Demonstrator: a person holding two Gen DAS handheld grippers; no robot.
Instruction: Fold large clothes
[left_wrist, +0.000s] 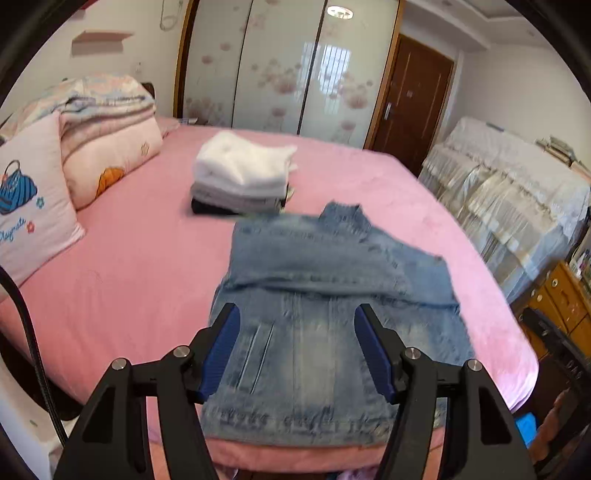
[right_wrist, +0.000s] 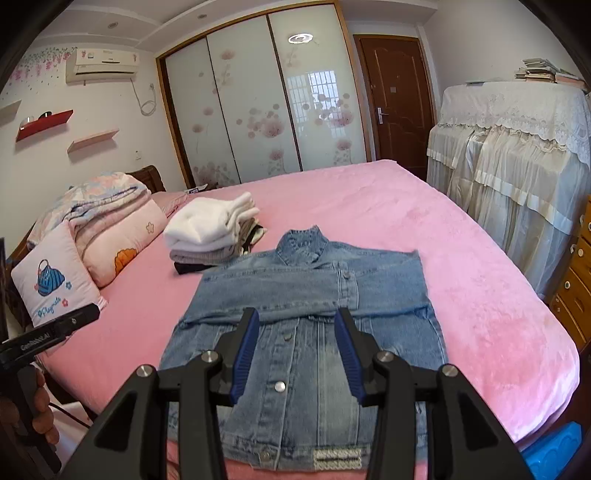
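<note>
**Sleeves are folded, both jaws empty above the jacket**

My left gripper and my right gripper both have their jaws apart, and nothing is between the pads. The denim jacket lies flat on the pink bed, under and ahead of both jaws. Its hem is nearest to me, and its collar is far beyond my fingertips. The sleeves are laid across the chest, just ahead of my fingertips in both views.

I think the next step is to fold the hem up toward the collar. The risk is that denim is stiff and thick. If I pinch only the top layer at the hem, the back layer can stay behind and the fold becomes crooked. The crossed sleeves can also slide out when the lower part is lifted. The stack of folded clothes is beyond the jacket, to the left of my jaws, so a wide swing could push it.
</note>
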